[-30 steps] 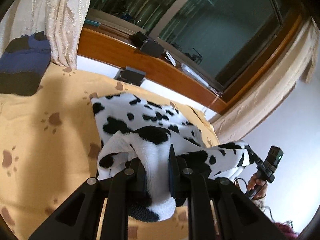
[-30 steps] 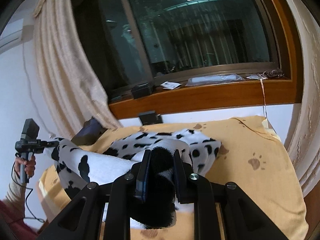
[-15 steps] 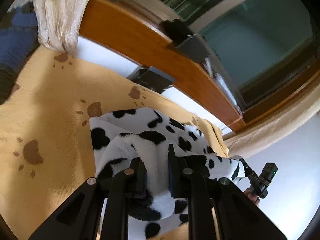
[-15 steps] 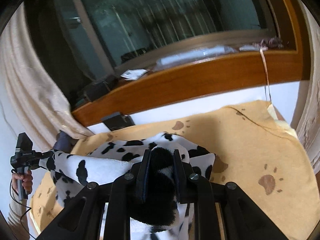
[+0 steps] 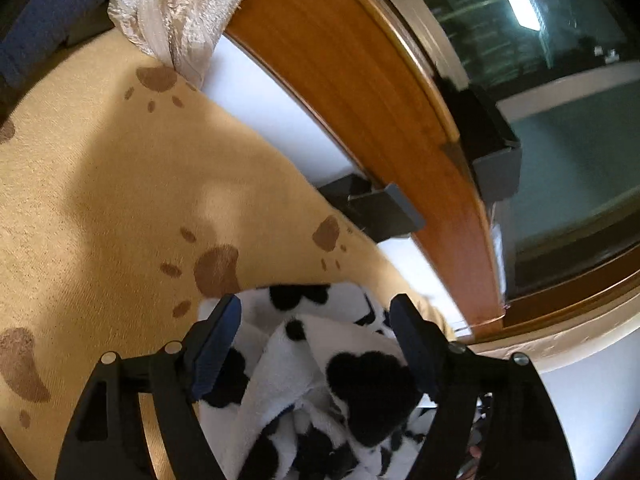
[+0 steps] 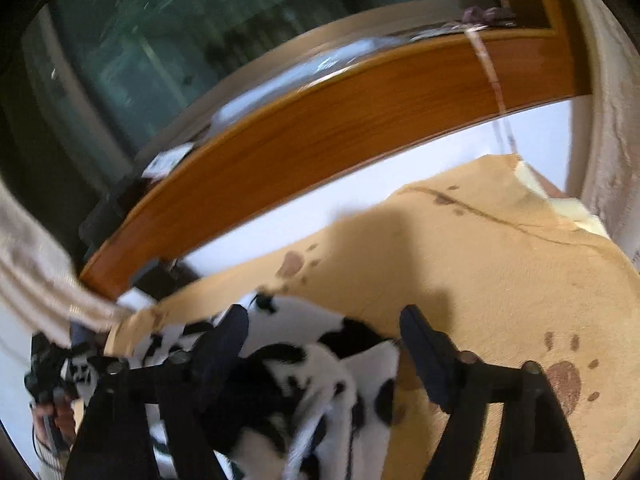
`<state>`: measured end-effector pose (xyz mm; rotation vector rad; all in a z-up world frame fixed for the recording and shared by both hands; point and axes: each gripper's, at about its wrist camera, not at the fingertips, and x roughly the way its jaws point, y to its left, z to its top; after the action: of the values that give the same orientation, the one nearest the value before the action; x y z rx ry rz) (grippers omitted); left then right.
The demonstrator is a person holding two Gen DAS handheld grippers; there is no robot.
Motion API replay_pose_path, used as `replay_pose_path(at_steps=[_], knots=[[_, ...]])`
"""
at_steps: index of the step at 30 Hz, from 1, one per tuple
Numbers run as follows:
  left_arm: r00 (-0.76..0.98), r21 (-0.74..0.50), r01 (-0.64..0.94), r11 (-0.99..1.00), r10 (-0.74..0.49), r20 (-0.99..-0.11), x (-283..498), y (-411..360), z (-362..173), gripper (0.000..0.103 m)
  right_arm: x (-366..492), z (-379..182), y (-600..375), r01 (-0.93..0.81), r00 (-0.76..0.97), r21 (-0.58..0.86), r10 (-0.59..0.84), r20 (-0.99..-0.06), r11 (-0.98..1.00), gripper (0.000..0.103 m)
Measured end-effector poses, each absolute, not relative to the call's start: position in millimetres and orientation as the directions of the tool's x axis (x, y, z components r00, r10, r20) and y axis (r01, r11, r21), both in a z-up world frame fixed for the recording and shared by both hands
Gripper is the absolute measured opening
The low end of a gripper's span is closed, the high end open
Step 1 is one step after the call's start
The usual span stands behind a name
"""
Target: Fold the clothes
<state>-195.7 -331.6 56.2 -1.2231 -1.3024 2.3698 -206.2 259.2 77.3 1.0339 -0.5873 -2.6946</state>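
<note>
the left gripper (image 5: 316, 328) is standing released, its jaws having just been opening, and the black-and-white spotted fleece garment (image 5: 320, 384) is lying loose between the two fingers without the pads pressing on it. the right gripper (image 6: 324, 340) is likewise standing released after just opening, with the same garment (image 6: 316, 364) bunched between and below its fingers, nearer the finger at nine o'clock than the one at three o'clock. the garment is resting in a soft heap on the tan paw-print blanket (image 5: 120, 200), at six o'clock in both wrist views. in the left view the wooden window sill (image 5: 380, 112) is running from twelve o'clock down toward four o'clock, a cream curtain (image 5: 176, 4) is hanging at eleven o'clock, and a dark blue cloth (image 5: 48, 28) is lying at ten o'clock. in the right view the person's left hand (image 6: 56, 412) is gripping the other tool's handle at eight o'clock, blurred, beside the garment's far end.
</note>
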Motion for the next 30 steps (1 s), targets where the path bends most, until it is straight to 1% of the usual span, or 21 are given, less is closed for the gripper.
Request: replay_pose_path(at_steps=[3, 7, 10, 14, 16, 18, 26, 28, 30], knots=[[-0.666, -0.751, 0.213, -0.625, 0.470, -0.580, -188.9, -340.3, 61.4, 0.080, -199.1, 83.3, 267.4, 0.045, -0.777, 0.398, -0.282, -0.562, -0.916, 0.080], [-0.678, -0.710, 0.157, -0.687, 0.447, -0.583, -175.0, -348.4, 73.8, 0.080, -181.9, 90.5, 271.4, 0.115, -0.800, 0.316, -0.276, -0.533, -0.942, 0.080], [-0.679, -0.615, 0.057, -0.786, 0.421, -0.601, -166.8, -344.5, 87.3, 0.085, -167.9, 92.3, 268.1, 0.188, -0.797, 0.200, -0.268, -0.541, -0.962, 0.080], [-0.669, -0.414, -0.129, -0.901, 0.387, -0.634, -157.6, -325.9, 98.2, 0.093, -158.1, 90.6, 259.7, 0.291, -0.774, 0.063, -0.273, -0.571, -0.955, 0.080], [-0.675, -0.337, -0.189, -0.922, 0.372, -0.637, -154.3, -316.4, 99.2, 0.095, -158.9, 89.7, 252.6, 0.336, -0.763, 0.008, -0.277, -0.584, -0.942, 0.080], [-0.676, -0.294, -0.235, -0.926, 0.373, -0.636, -153.6, -308.1, 100.1, 0.095, -162.7, 89.4, 245.4, 0.368, -0.754, -0.029, -0.280, -0.594, -0.930, 0.080], [-0.633, -0.233, -0.409, -0.882, 0.458, -0.624, -143.5, -284.0, 108.6, 0.096, -189.4, 93.0, 198.4, 0.519, -0.720, -0.181, -0.313, -0.619, -0.835, 0.081], [-0.615, -0.240, -0.418, -0.876, 0.467, -0.636, -144.9, -281.2, 108.6, 0.097, -195.8, 90.3, 183.1, 0.576, -0.688, -0.192, -0.345, -0.638, -0.794, 0.081], [-0.587, -0.290, -0.389, -0.875, 0.478, -0.654, -155.6, -277.0, 105.3, 0.101, -204.8, 86.3, 169.6, 0.617, -0.649, -0.175, -0.371, -0.664, -0.767, 0.082]])
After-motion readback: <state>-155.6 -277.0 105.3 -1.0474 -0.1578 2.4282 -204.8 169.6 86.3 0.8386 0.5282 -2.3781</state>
